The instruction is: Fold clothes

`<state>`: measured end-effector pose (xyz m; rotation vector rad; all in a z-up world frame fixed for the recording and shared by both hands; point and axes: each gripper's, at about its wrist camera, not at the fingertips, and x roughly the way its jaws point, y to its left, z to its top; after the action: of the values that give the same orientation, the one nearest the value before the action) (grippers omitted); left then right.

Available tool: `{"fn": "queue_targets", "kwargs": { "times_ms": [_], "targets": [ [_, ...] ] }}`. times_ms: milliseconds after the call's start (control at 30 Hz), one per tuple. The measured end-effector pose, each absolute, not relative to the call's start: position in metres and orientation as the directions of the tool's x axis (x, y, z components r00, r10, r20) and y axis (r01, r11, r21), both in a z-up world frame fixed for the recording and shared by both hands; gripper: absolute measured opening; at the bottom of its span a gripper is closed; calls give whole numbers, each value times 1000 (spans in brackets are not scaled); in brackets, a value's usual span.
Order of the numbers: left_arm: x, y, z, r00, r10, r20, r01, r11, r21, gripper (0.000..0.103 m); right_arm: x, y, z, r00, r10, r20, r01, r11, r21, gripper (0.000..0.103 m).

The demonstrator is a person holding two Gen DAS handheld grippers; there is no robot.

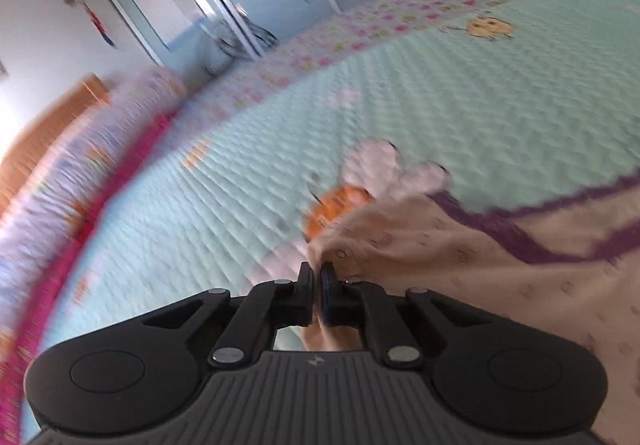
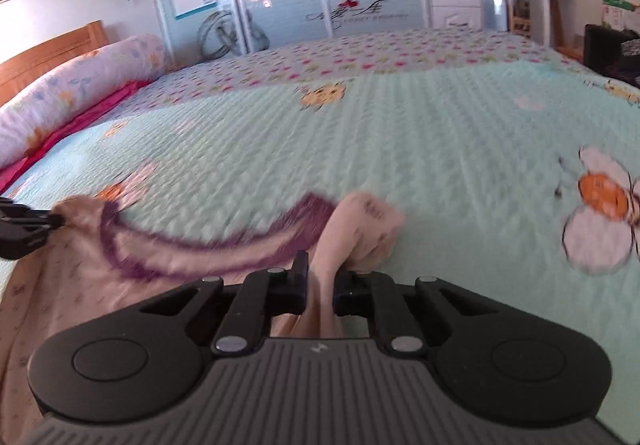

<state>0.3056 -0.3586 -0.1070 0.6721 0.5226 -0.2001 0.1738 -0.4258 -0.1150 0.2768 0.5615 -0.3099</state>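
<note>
Kid: Holding what?
Helper: Both tools pinch the top (image 1: 460, 269) on the bed (image 1: 480, 105): left tool (image 1: 317, 273), right tool (image 2: 320, 269) squeezed onto cloth.
Kid: Next?
Helper: Probably fold 1 side over.

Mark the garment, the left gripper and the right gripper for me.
garment (image 2: 224, 257): right wrist view, on its purple-trimmed neckline.
left gripper (image 1: 317, 277): left wrist view, between its fingertips, pinching cloth.
right gripper (image 2: 320, 277): right wrist view, between its fingertips, clamping a fold.
</note>
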Motion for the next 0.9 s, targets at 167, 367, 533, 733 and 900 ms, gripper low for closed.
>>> {"fn": "queue_targets", "kwargs": {
  "times_ms": [167, 367, 533, 733, 900],
  "targets": [
    [320, -350, -118, 756, 15, -655, 378, 807, 454, 7, 193, -439, -128, 748, -226, -623, 389, 911, 136, 11],
    [300, -301, -115, 756, 56, -652, 258, 890, 377, 38, 154, -441, -125, 762, -228, -605, 421, 886, 196, 32],
    [270, -277, -101, 771, 100, -629, 219, 886, 410, 38, 111, -426, -112, 789, -269, -552, 443, 872, 209, 46],
    [216, -251, -74, 772, 99, -628, 183, 912, 368, 49, 68, -403, -99, 807, -247, -536, 427, 871, 242, 67],
    [156, -253, -59, 743, -10, -669, 288, 907, 306, 52, 30, -385, -103, 807, -228, -544, 443, 844, 302, 67]
  ]
}}
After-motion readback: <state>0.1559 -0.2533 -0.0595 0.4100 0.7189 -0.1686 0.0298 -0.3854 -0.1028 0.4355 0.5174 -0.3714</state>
